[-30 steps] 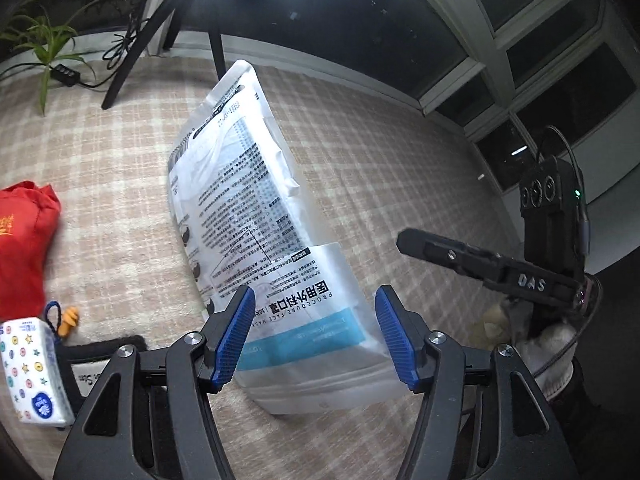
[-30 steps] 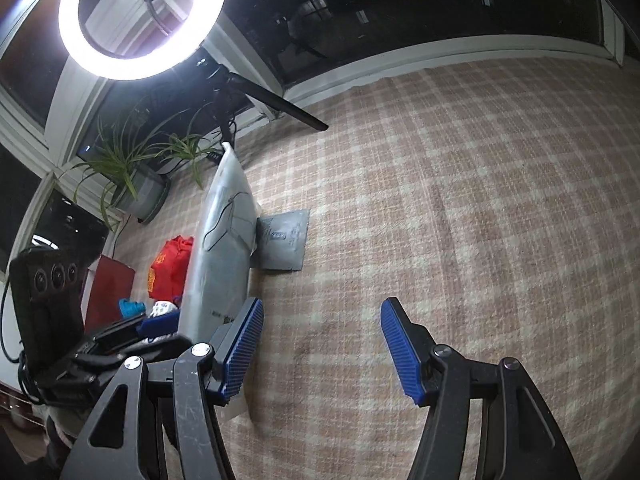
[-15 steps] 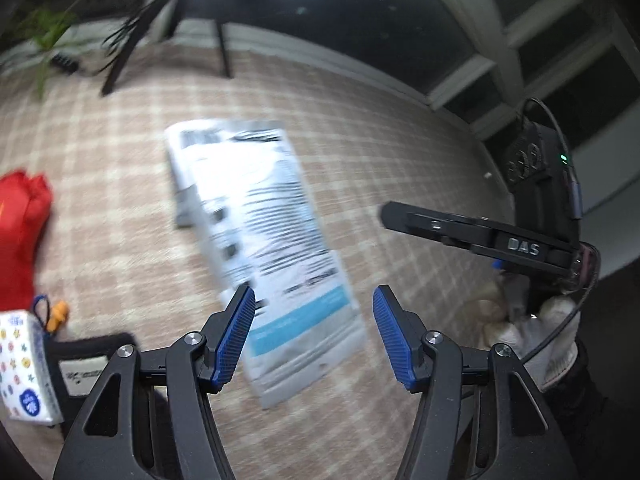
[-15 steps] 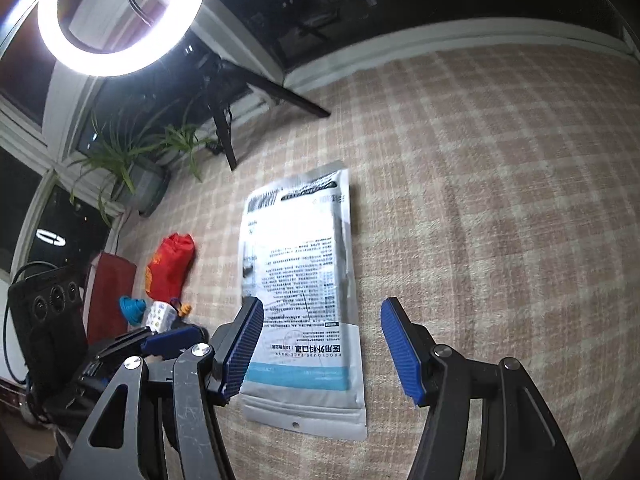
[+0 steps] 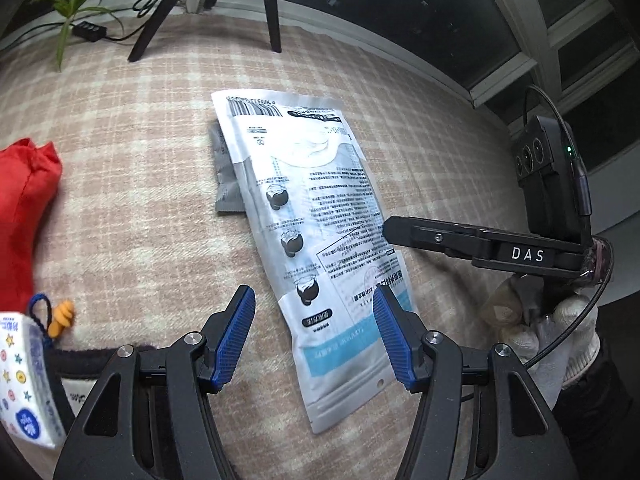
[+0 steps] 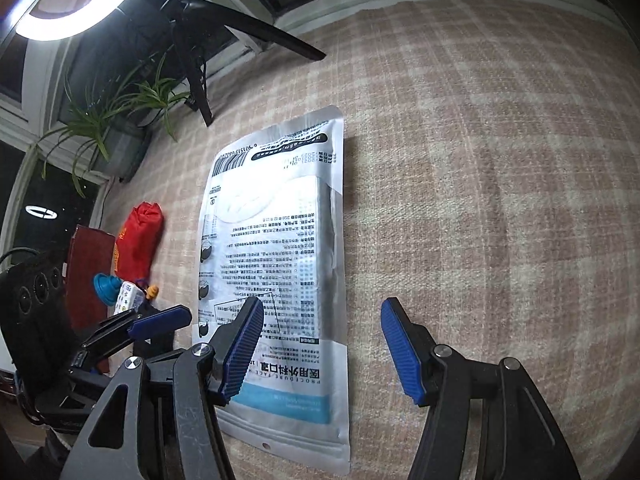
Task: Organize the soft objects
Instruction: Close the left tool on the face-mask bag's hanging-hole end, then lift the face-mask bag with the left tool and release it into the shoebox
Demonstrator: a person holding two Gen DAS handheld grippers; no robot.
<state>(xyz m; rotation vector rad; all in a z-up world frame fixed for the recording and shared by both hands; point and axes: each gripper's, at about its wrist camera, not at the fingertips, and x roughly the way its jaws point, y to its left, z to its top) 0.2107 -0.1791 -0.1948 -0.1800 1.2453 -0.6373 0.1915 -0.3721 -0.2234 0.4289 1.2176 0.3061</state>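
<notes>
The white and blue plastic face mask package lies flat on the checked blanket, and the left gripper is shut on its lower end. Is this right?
Not quite. The white and blue plastic face mask package does lie flat on the checked blanket, but the left gripper is open, its blue fingers spread apart and not pinching the package. The left wrist view shows this.

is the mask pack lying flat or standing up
Lying flat. The mask pack is spread printed side up on the checked blanket, with both open tools, left and right, clear of it.
</notes>
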